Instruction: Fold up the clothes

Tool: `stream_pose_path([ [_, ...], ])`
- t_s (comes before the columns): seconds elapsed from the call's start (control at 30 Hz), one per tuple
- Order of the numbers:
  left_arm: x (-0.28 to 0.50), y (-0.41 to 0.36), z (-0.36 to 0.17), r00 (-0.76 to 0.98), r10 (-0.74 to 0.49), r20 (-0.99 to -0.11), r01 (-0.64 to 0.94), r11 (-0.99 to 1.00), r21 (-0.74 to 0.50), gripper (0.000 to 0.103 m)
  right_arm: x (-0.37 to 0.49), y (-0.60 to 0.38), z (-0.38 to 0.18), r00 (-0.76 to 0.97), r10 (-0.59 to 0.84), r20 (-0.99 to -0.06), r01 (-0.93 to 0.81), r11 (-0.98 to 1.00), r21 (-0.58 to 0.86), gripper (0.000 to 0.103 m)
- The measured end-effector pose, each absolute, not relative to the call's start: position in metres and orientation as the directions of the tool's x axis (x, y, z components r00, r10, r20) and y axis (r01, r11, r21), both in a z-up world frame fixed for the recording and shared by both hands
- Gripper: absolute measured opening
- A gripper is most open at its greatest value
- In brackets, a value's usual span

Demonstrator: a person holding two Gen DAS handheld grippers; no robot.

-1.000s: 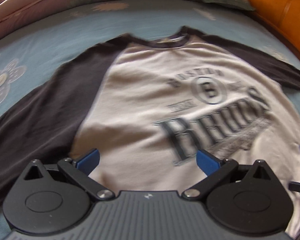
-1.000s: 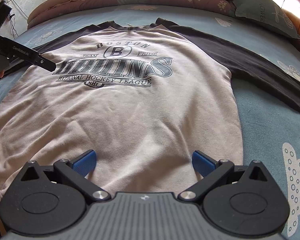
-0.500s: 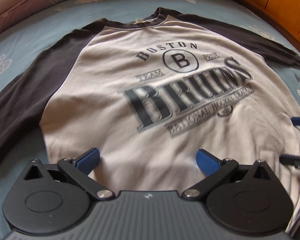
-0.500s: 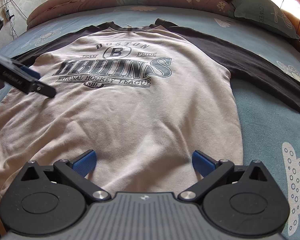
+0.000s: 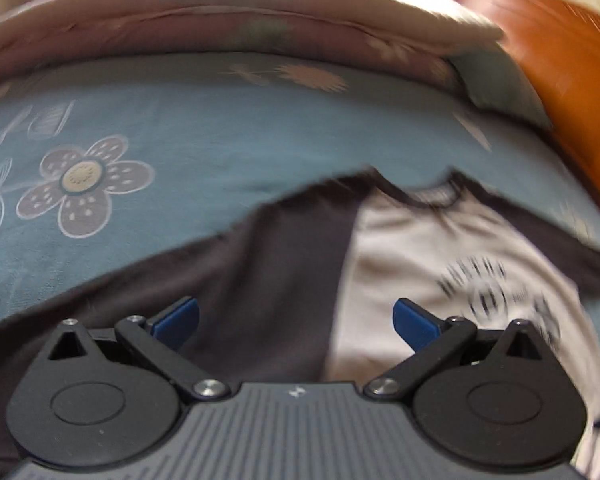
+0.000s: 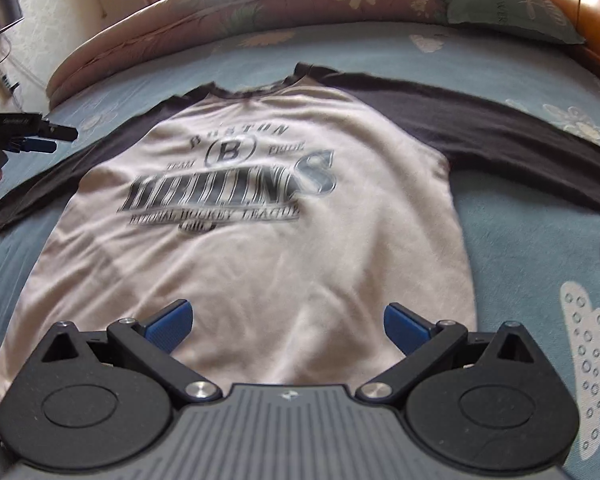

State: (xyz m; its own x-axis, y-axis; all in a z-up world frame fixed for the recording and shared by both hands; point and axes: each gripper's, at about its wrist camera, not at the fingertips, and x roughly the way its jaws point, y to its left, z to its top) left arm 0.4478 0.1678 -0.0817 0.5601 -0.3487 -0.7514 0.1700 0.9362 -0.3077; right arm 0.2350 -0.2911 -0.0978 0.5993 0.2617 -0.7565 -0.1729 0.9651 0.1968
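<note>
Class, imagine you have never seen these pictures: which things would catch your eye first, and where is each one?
First the shirt, pale with dark sleeves and a Boston Bruins print, spread flat in the middle of the blue flowered bedsheet. Next the right claw, open above the shirt's lower part, and the left claw, open over the dark sleeve. At the far end lies a rolled quilt.

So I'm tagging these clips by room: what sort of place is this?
Most likely a bedroom. The shirt lies spread on a bed with a blue flowered sheet, a rolled quilt and a pillow sit at the far end, and an orange wooden bed frame runs along one side.
</note>
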Motion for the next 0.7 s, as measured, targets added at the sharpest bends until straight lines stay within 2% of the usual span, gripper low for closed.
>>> stream_pose_path([
  [0.17, 0.49, 0.199, -0.126, 0.489, -0.555, -0.673, 0.039, 0.785, -0.618, 0.102, 0.251, -0.279, -0.097, 0.607, 0.237, -0.759, -0.179, 0.971, 0.16, 0.103],
  [0.2, 0.495, 0.201, -0.135, 0.483, -0.564, -0.669, 0.009, 0.768, -0.641, 0.102, 0.253, -0.276, -0.098, 0.609, 0.222, -0.761, -0.179, 0.974, 0.14, 0.103],
  [0.3, 0.503, 0.208, -0.142, 0.575, -0.522, -0.63, -0.014, 0.763, -0.646, 0.102, 0.26, -0.268, -0.104, 0.614, 0.18, -0.768, -0.179, 0.98, 0.086, 0.103],
  [0.47, 0.516, 0.207, -0.136, 0.642, -0.404, -0.652, -0.084, 0.808, -0.583, 0.101, 0.266, -0.267, -0.113, 0.594, 0.173, -0.785, -0.15, 0.983, 0.104, 0.103],
  [0.53, 0.511, 0.203, -0.123, 0.653, -0.376, -0.657, -0.056, 0.841, -0.538, 0.101, 0.265, -0.27, -0.113, 0.595, 0.172, -0.785, -0.14, 0.984, 0.11, 0.103],
  [0.7, 0.484, 0.199, -0.111, 0.615, -0.422, -0.666, 0.009, 0.849, -0.529, 0.101, 0.262, -0.273, -0.114, 0.588, 0.174, -0.79, -0.136, 0.984, 0.116, 0.103],
])
